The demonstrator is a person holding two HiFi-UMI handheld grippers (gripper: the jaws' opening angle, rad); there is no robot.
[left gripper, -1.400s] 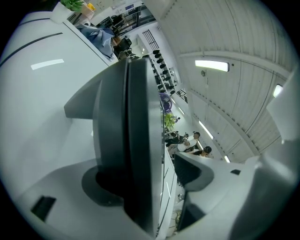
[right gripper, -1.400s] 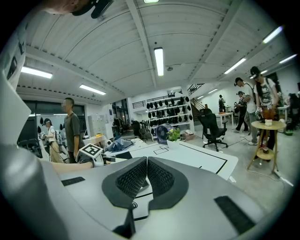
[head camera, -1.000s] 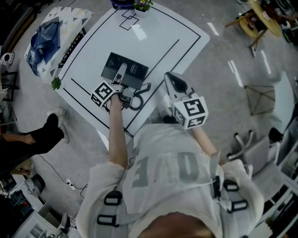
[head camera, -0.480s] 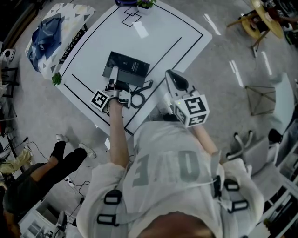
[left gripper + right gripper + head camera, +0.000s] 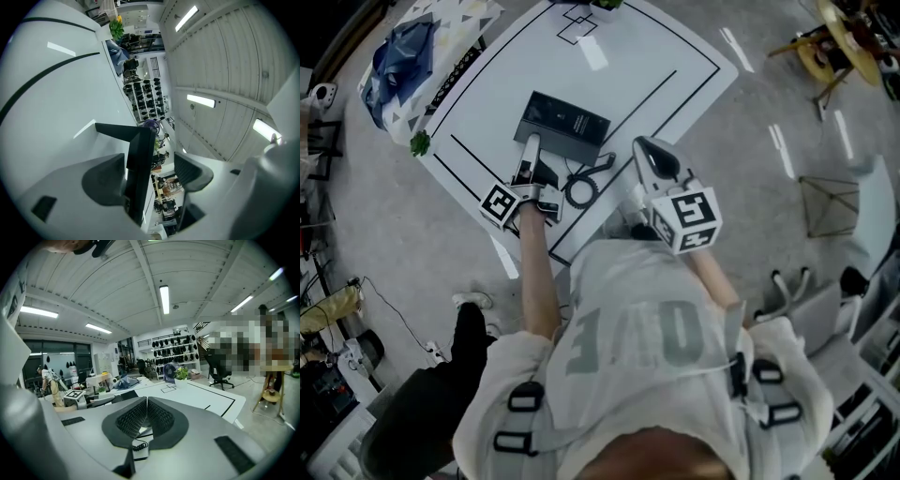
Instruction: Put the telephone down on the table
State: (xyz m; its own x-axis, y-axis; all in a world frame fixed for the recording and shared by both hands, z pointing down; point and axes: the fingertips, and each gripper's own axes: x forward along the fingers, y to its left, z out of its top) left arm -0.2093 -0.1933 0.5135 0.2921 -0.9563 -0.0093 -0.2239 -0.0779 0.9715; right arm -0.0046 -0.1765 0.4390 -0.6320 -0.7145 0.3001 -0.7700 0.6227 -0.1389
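A black telephone base (image 5: 565,124) lies on the white table (image 5: 656,66), with its coiled cord (image 5: 579,190) looping toward the near edge. My left gripper (image 5: 529,152) is low over the table beside the base. In the left gripper view the black handset (image 5: 138,168) stands edge-on between the jaws. It rests against the left pad (image 5: 105,180), and a clear gap separates it from the right pad (image 5: 192,171), so the left gripper (image 5: 152,168) is open. My right gripper (image 5: 647,155) hovers by the table's near edge. Its pads (image 5: 146,416) are pressed together and hold nothing.
A blue bag on patterned cloth (image 5: 394,66) lies off the table's left side, with a small green item (image 5: 419,143) at the corner. A potted plant (image 5: 605,5) stands at the far edge. A person's legs (image 5: 441,394) are at lower left, and a wooden stool (image 5: 834,47) at upper right.
My left gripper has drawn back from the telephone base toward the near left edge with the handset. The right gripper has stayed put. The person at left has walked toward the bottom of the view.
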